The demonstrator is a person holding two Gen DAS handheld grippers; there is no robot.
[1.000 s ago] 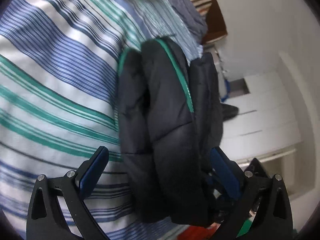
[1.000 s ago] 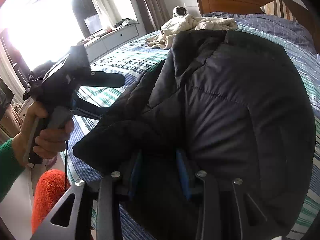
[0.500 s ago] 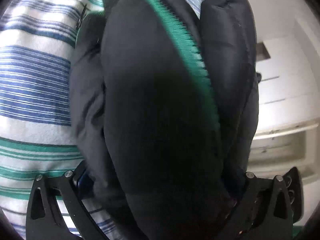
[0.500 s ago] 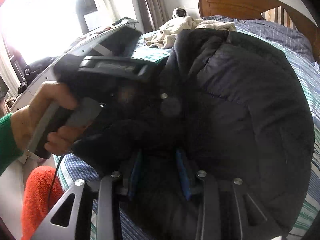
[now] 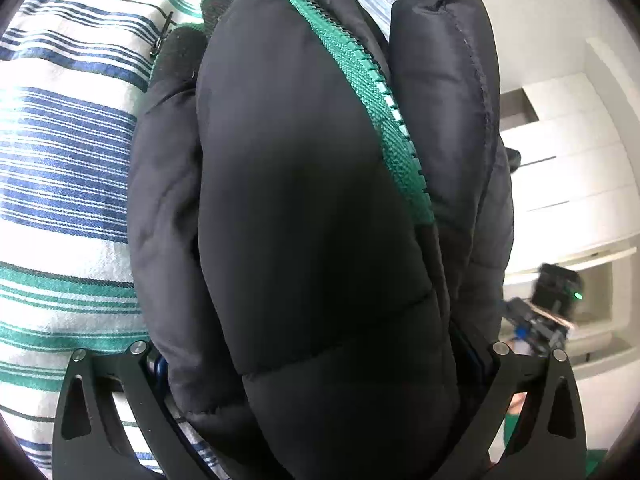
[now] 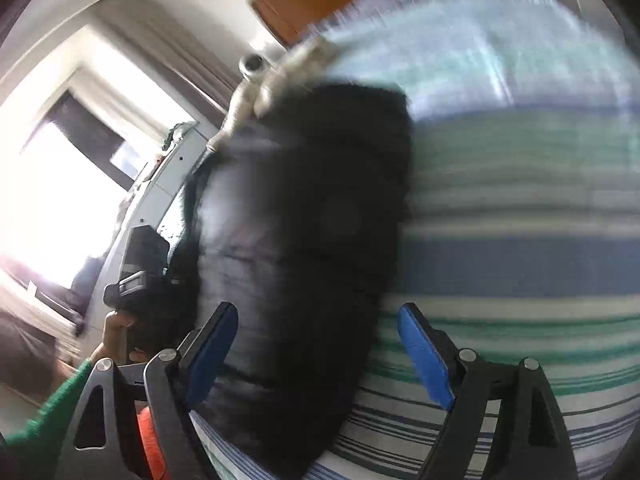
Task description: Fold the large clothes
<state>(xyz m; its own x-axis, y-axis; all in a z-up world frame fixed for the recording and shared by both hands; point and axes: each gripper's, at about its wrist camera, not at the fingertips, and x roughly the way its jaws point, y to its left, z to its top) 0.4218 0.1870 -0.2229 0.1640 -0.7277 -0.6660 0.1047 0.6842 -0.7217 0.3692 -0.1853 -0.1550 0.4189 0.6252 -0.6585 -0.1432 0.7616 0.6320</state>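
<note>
A black puffer jacket [image 5: 312, 208] with a green zipper [image 5: 372, 92] lies folded in a thick bundle on the striped bedspread [image 5: 60, 152]. My left gripper [image 5: 316, 364] has its jaws spread wide around the bundle's near end, and the padding fills the gap between them. In the blurred right wrist view the same jacket [image 6: 304, 240] stands ahead of my right gripper [image 6: 320, 352], which is open with both blue pads showing; the jacket's near end lies between the pads without being pinched.
The wooden headboard [image 6: 312, 4] and a cream towel [image 6: 280, 80] are at the bed's far end. White drawers [image 5: 568, 184] stand beside the bed. My other hand with its gripper [image 6: 136, 280] is at the left, by a bright window [image 6: 52, 200].
My left gripper has moved in over the jacket bundle until it fills the jaws. My right gripper has let go of the jacket, opened wide and swung away fast.
</note>
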